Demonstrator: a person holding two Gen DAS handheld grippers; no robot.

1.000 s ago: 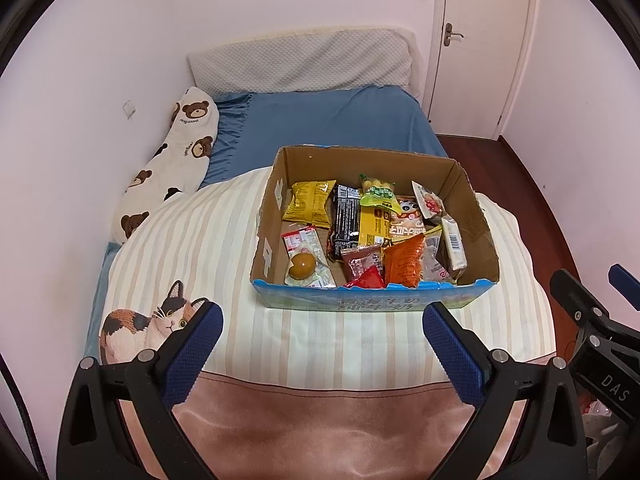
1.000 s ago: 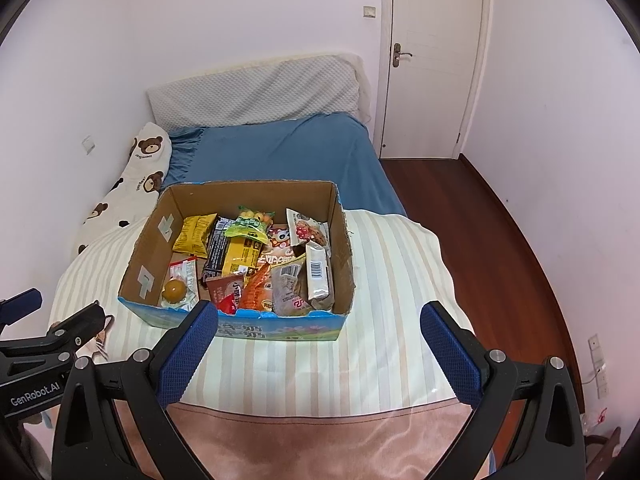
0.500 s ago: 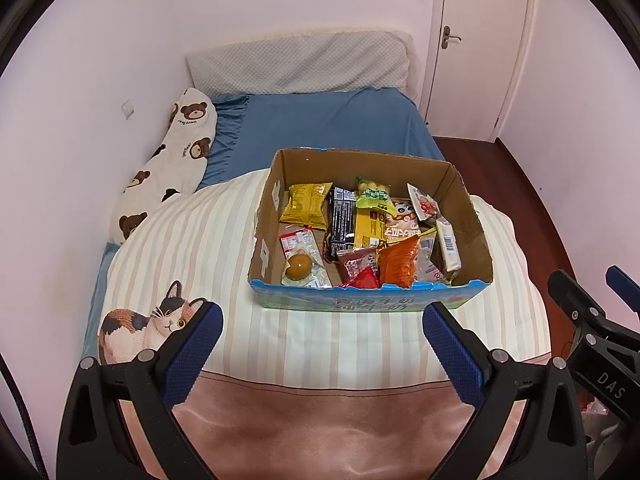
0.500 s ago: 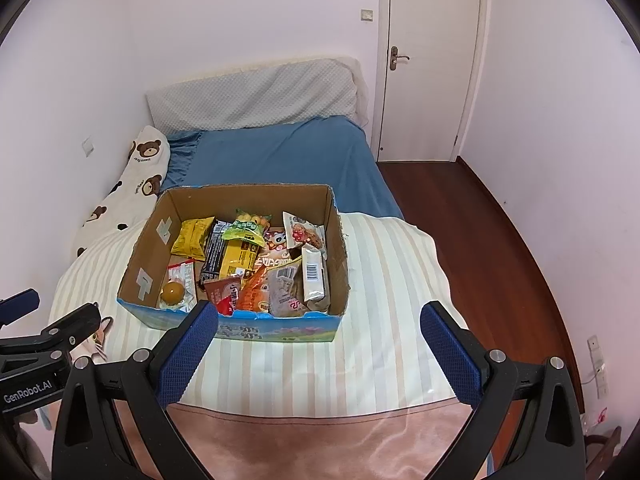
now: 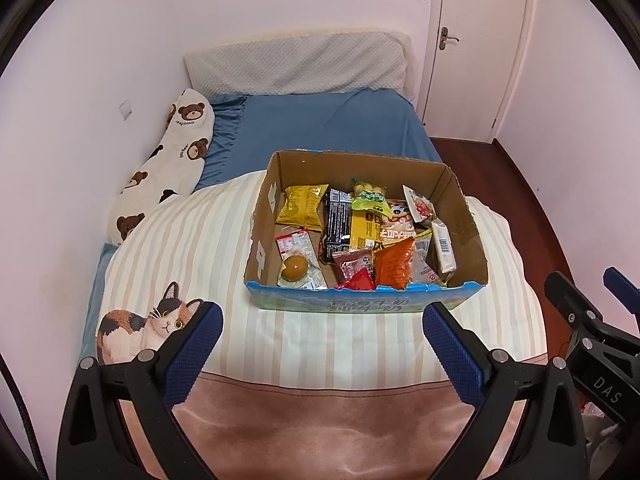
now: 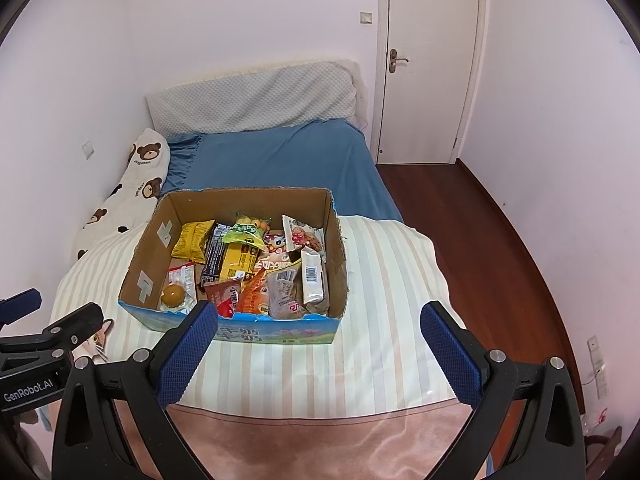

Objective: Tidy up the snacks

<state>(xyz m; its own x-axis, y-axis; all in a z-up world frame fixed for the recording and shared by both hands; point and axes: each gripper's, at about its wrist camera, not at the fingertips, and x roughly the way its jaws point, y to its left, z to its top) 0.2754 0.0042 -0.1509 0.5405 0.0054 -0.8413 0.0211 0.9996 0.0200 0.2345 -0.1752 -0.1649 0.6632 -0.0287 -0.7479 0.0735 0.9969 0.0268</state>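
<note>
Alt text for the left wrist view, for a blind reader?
An open cardboard box full of snack packets sits on a striped blanket on a bed. The left tool hovers open and empty in front of it; the right tool shows at right.

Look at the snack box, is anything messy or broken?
The cardboard box looks worn: its top flaps are gone and the rims are ragged. Inside, the snack packets are jumbled, overlapping and tilted toward the right side, while the left side is barely filled. Nothing has spilled onto the striped blanket.
</note>
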